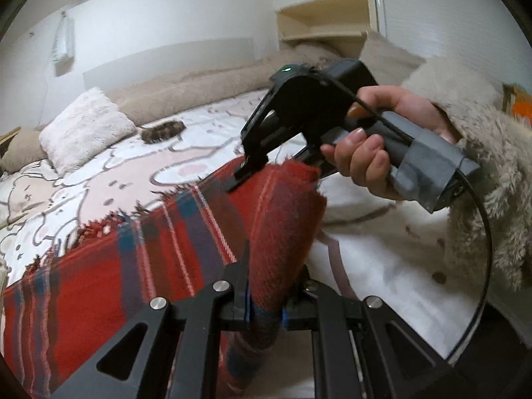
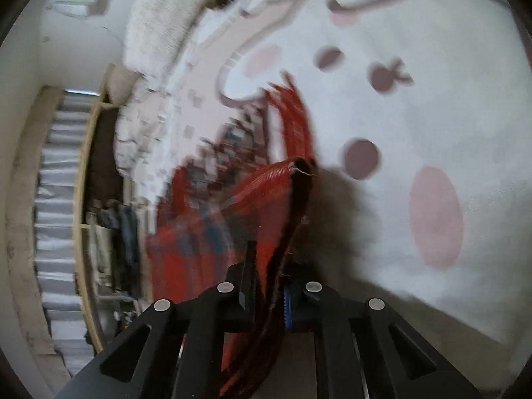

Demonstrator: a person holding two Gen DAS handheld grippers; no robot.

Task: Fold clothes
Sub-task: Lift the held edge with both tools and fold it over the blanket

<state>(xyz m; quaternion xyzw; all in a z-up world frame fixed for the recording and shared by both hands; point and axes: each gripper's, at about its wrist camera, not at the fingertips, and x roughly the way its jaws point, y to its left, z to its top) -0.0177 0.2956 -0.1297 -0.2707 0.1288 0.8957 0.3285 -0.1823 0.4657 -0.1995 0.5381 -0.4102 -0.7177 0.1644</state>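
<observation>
The red tartan woollen scarf with a fringed end lay partly on the bed with its white cartoon-print cover, while one stretch of it was lifted off the cover between the two tools. The left gripper was closed on a bunched fold of the cloth, the fabric pinched between its fingers. The right gripper, carried in the person's right hand with a fluffy cream sleeve behind it, was also closed on the scarf, a dark-edged gather running between its fingers; in the left view its tip sat on the raised red edge.

By the look of it the scarf was soft, limp and light, somewhat thick, and would sag wherever unsupported; the weave looked grippy rather than slippery. Corners or hemmed edges seemed the best holds, since a mid-cloth pinch only bunches it.

In the left view its long axis ran from the grippers at lower right away toward the lower left, and the fringed edge faced the white fluffy pillow.
</observation>
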